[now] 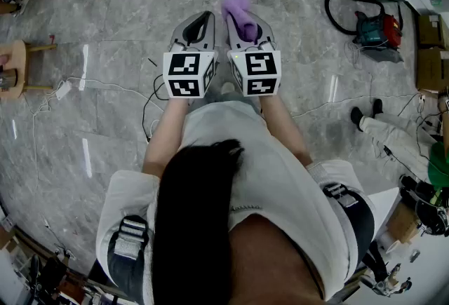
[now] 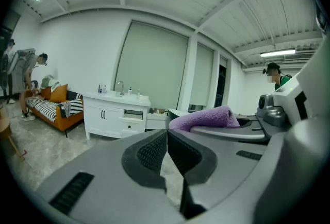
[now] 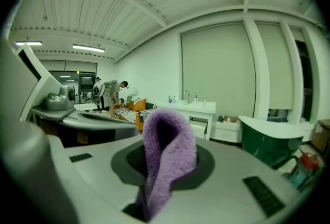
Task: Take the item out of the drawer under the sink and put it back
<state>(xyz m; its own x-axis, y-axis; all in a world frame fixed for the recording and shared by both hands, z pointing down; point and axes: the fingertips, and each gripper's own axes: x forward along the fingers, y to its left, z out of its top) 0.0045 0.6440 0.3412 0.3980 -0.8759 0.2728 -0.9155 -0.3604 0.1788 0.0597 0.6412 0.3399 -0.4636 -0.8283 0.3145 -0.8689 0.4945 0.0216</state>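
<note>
Far ahead, only the gripper views show the sink cabinet (image 2: 111, 115). Side by side, dipped slightly, the right gripper (image 3: 170, 166) pinches a purple towel (image 3: 167, 140); the left gripper (image 2: 167, 151) has jaws together, empty.

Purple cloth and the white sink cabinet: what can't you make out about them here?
- Purple cloth: its lower end is buried in the right gripper in the right gripper view, and it is blurred in the head view.
- Sink cabinet: far and small in both gripper views, its inside cannot be seen, and it lies outside the head view's edge.
- Bottles by the tap: too small to identify.
</note>
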